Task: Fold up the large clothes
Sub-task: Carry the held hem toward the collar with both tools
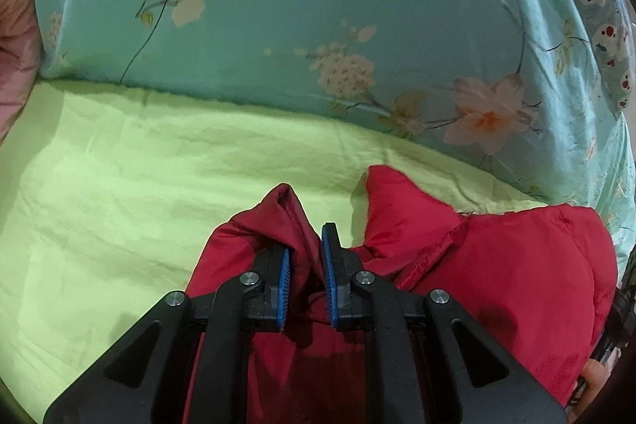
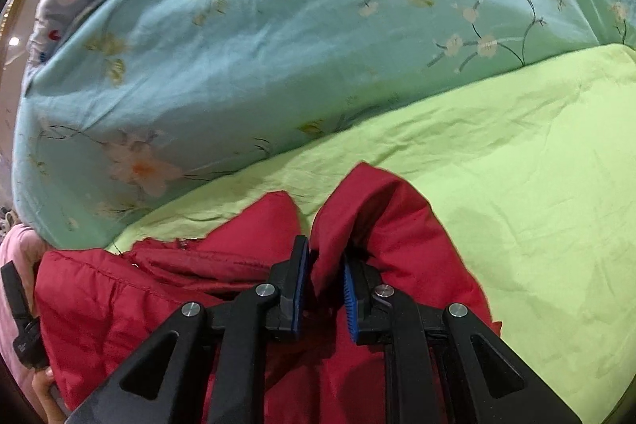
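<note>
Between our jaws, both the left gripper [image 1: 306, 265] and right gripper [image 2: 324, 277] pinch bunches of the red jacket [image 1: 497, 265], lifting it for folding; green sheet [image 1: 119, 185] spreads toward twelve o'clock.

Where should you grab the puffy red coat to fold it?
Grip the red coat by its raised corner bunches, coming from the near edge. The left hand-held gripper and right hand-held gripper each pinch one there; the puffy middle looks too thick to pinch.
</note>
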Demonstrator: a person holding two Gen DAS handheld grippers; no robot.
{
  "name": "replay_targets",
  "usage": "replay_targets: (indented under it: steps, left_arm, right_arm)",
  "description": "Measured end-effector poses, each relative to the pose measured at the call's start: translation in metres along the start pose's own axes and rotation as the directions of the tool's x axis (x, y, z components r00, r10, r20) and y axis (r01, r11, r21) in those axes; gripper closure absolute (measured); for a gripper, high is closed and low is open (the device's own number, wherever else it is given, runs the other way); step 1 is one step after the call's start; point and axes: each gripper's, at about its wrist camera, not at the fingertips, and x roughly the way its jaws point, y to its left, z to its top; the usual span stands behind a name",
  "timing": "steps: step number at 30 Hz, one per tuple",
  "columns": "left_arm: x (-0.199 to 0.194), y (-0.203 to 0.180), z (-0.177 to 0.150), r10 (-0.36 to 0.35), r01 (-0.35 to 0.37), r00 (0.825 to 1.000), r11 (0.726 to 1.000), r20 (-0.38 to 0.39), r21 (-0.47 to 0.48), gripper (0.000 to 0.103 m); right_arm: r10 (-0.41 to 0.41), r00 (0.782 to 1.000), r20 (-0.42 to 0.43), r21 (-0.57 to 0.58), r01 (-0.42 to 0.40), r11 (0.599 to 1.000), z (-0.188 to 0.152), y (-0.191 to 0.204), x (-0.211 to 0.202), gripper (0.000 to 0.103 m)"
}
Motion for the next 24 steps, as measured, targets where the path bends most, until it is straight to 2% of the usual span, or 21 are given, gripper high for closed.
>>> replay_targets:
  steps: [5,10,14,17,20,24]
  left_arm:
    - [-0.002,0.015,0.001,-0.043,0.043,0.999,0.997,-0.002,-0.059,0.087]
    - [-0.017,0.012,0.005,-0.031,0.031,0.999,0.999,0.024,-0.034,0.086]
    - [-0.037,0.014,0.001,-0.049,0.05,0.997,0.999,0.056,-0.017,0.087]
    - [-0.054,0.018,-0.005,-0.075,0.076,0.994,0.997,0.077,-0.014,0.087]
    - [-0.076,0.022,-0.016,-0.129,0.132,0.987,0.991,0.093,-0.025,0.087]
    - [-0.102,0.01,-0.036,-0.176,0.174,0.979,0.984,0.103,0.028,0.087]
  right_arm:
    - [-0.021,1.0,-0.008,0.003,0.021,1.0,-0.001,-0.003,0.008,0.088]
    - [-0.019,1.0,-0.009,0.001,0.019,1.0,-0.002,-0.002,0.01,0.088]
    - [-0.022,1.0,-0.009,-0.003,0.022,1.0,-0.002,0.0,0.013,0.088]
    - [-0.026,1.0,-0.011,-0.001,0.026,1.0,-0.001,0.001,0.015,0.088]
    - [-0.031,0.999,-0.01,-0.004,0.031,1.0,-0.001,0.002,0.015,0.088]
    - [-0.043,0.999,-0.009,-0.015,0.043,0.999,-0.001,0.005,0.016,0.088]
